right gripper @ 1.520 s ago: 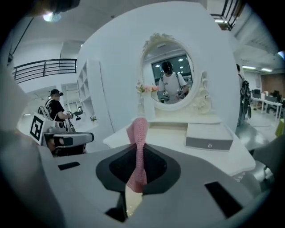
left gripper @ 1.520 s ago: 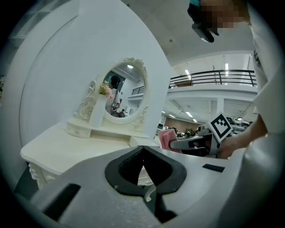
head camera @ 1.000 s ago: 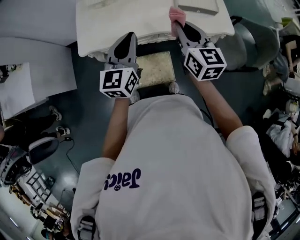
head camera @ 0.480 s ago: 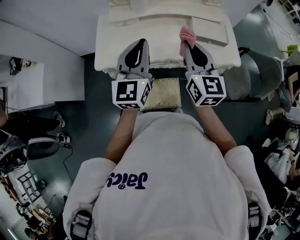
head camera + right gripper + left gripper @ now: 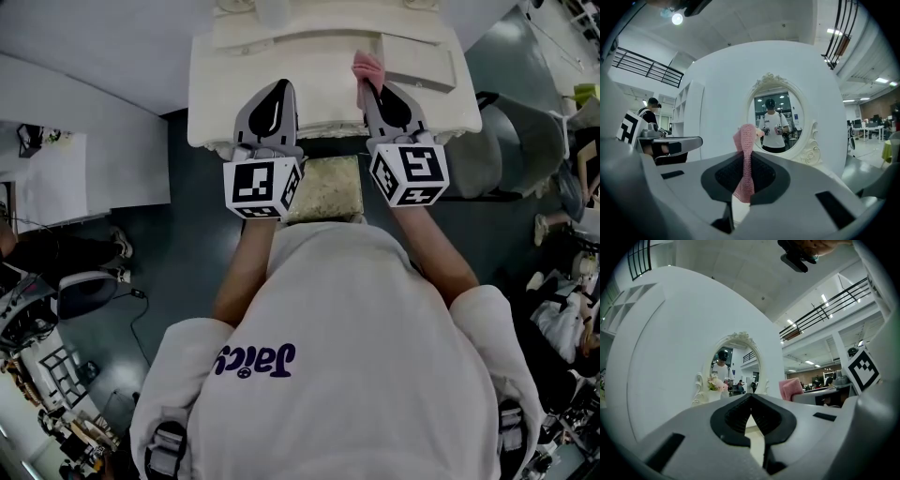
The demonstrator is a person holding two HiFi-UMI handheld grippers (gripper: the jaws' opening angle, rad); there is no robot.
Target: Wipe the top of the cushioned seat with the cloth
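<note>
Dark grey flooring surrounds a cream-white dressing table with a scalloped edge (image 5: 225, 84), and low in front of it sits the square cushioned seat in mottled beige fabric (image 5: 325, 187), partly tucked beneath the tabletop and showing between the two marker cubes; the right gripper (image 5: 373, 86) is raised over the table rather than over the seat, its jaws pinching a pink knitted cloth (image 5: 744, 159) whose loose end stands up past the tips in a soft fold, a grip near one edge that I judge leaves plenty of fabric free to drag across upholstery; the left gripper (image 5: 751, 408) is level beside it, jaws pressed together on nothing, probably just kept clear; both point toward the oval mirror in a carved white frame (image 5: 780, 117), so the cloth hangs well apart from the cushion; the seat's nubbly weave looks dry and shows no mark either way, so this fits a cloth being carried toward the seat or lifted off it after wiping.
</note>
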